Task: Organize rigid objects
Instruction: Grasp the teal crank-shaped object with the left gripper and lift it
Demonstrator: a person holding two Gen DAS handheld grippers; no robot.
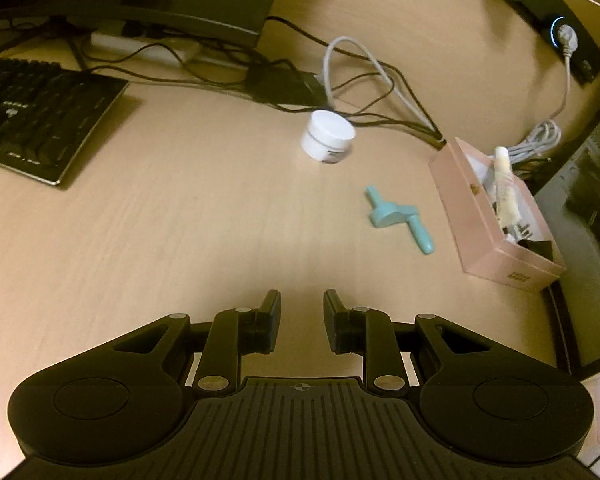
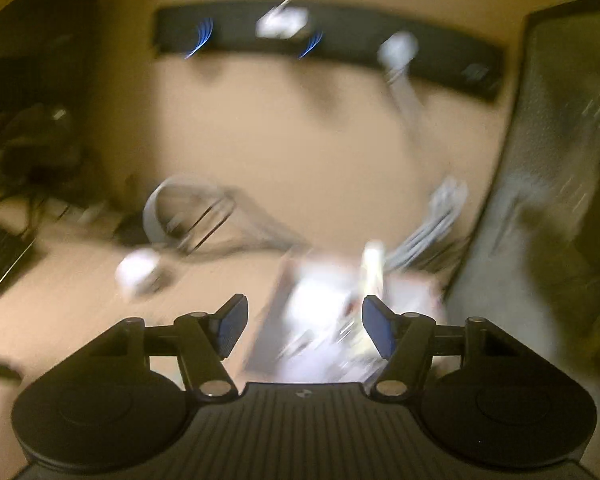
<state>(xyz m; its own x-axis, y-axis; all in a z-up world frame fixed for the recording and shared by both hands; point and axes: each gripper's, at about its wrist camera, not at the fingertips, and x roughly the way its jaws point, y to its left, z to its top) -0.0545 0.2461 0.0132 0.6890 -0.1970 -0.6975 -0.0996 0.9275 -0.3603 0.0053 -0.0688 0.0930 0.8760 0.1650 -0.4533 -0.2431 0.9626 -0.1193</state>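
Our left gripper [image 1: 302,308] hangs open, empty above worktop [image 1: 180,220]; right gripper [image 2: 304,320] open over blurred pink box [image 2: 268,320].

**Right wrist view: blurred look over the box**

The right gripper [image 2: 304,326] has its jaws spread wide with nothing between the blue pads [image 2: 230,326]. Just beyond them lies the pink box [image 2: 276,320], smeared by motion, its contents unreadable. A white jar [image 2: 138,270] sits left of it on the desk [image 2: 280,128], grey cables [image 2: 436,224] to the right, a black power strip [image 2: 340,40] at the far edge
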